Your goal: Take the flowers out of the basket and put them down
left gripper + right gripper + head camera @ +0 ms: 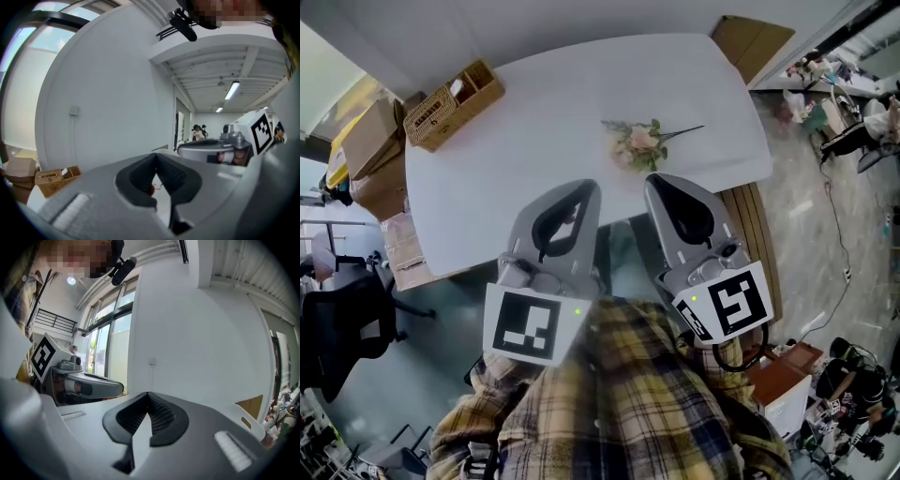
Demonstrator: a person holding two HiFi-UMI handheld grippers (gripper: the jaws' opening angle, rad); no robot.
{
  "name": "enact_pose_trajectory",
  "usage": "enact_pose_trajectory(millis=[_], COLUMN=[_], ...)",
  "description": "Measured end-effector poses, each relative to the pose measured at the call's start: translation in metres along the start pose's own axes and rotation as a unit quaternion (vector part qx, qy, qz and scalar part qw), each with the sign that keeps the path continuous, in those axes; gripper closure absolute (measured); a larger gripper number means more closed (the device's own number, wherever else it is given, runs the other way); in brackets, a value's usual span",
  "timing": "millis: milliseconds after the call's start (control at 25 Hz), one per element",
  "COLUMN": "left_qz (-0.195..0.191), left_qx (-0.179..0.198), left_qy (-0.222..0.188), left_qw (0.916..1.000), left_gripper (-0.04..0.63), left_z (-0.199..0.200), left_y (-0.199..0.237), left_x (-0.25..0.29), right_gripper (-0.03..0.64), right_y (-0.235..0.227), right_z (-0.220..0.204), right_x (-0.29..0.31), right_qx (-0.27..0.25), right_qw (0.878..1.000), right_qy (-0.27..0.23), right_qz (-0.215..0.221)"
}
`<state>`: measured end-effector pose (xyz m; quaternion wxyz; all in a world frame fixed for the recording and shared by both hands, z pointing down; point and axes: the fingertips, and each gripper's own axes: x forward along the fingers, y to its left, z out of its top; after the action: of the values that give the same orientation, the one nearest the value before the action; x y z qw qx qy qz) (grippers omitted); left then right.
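A small bunch of pink flowers [636, 142] with a thin dark stem lies flat on the white table [534, 159], right of centre. The woven basket [452, 103] stands at the table's far left corner; it also shows low at the left as the basket [54, 180]. My left gripper [585, 187] and right gripper [660, 182] hover side by side over the table's near edge, a little short of the flowers. Both are shut, tips together, with nothing held. The closed tips show as the left gripper [155, 155] and the right gripper [147, 393].
Cardboard boxes [373, 141] are stacked left of the table, and a black office chair [342, 323] stands below them. A wooden slatted bench [752, 234] runs along the table's right side. Another carton [752, 42] sits behind the far right corner. Clutter covers the floor at the right.
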<state>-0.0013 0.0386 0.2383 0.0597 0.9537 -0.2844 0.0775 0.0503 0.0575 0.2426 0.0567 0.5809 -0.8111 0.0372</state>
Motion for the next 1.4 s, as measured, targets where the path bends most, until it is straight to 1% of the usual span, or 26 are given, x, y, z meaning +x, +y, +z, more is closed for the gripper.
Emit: enact_pose_trajectory(millis=[200, 600, 760, 920, 1120, 1400], left_qz=[0.016, 0.069, 0.097, 0.113, 0.112, 0.099], left_qx=[-0.005, -0.029, -0.038, -0.039, -0.041, -0.057], left_qy=[-0.001, -0.01, -0.009, -0.004, 0.002, -0.001], left_qw=[0.9999, 0.9971, 0.9945, 0.9928, 0.9928, 0.9935], left_gripper=[0.594, 0.594, 0.594, 0.594, 0.594, 0.594], left_z=[0.009, 0.031, 0.033, 0.033, 0.031, 0.03], left_y=[0.016, 0.045, 0.058, 0.063, 0.07, 0.076], left_x=[0.045, 0.132, 0.156, 0.171, 0.183, 0.186], right_gripper=[0.611, 0.611, 0.611, 0.611, 0.611, 0.611], right_y=[-0.045, -0.132, -0.158, -0.173, -0.183, -0.188], right_z=[0.002, 0.014, 0.012, 0.008, 0.001, -0.001], right_x=[0.029, 0.083, 0.101, 0.113, 0.126, 0.135], right_qx=[-0.003, -0.015, -0.019, -0.019, -0.013, -0.013], right_qw=[1.0, 0.998, 0.996, 0.994, 0.993, 0.995], right_qy=[0.003, 0.009, 0.016, 0.022, 0.034, 0.032], right_qz=[0.016, 0.067, 0.091, 0.107, 0.111, 0.097])
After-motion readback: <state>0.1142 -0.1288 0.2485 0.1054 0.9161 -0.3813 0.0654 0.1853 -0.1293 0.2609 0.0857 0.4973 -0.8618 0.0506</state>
